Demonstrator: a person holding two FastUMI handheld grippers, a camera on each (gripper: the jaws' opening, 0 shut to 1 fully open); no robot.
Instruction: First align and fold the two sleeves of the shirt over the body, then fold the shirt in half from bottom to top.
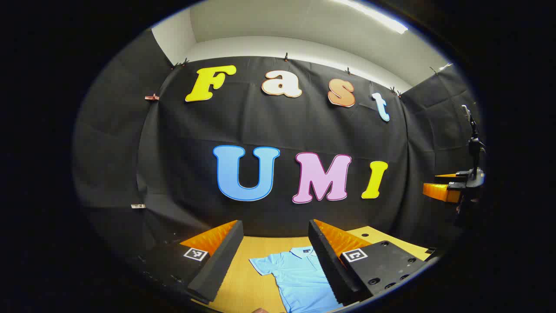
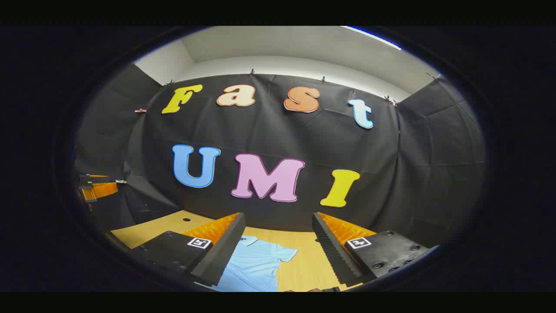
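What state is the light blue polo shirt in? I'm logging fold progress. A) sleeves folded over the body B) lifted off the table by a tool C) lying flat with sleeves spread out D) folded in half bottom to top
C: the light blue polo shirt lies flat on the wooden table, its short sleeve out to the side, both tools open above it.

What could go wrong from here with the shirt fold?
1. Both claws, left and right, are open and held above the shirt, nothing gripped. Coming down from there, a claw may miss a sleeve edge.
2. The shirt lies flat on the table, so a pinch may catch both layers and drag the body along.
3. The sleeves are short, so the folds may spring back.
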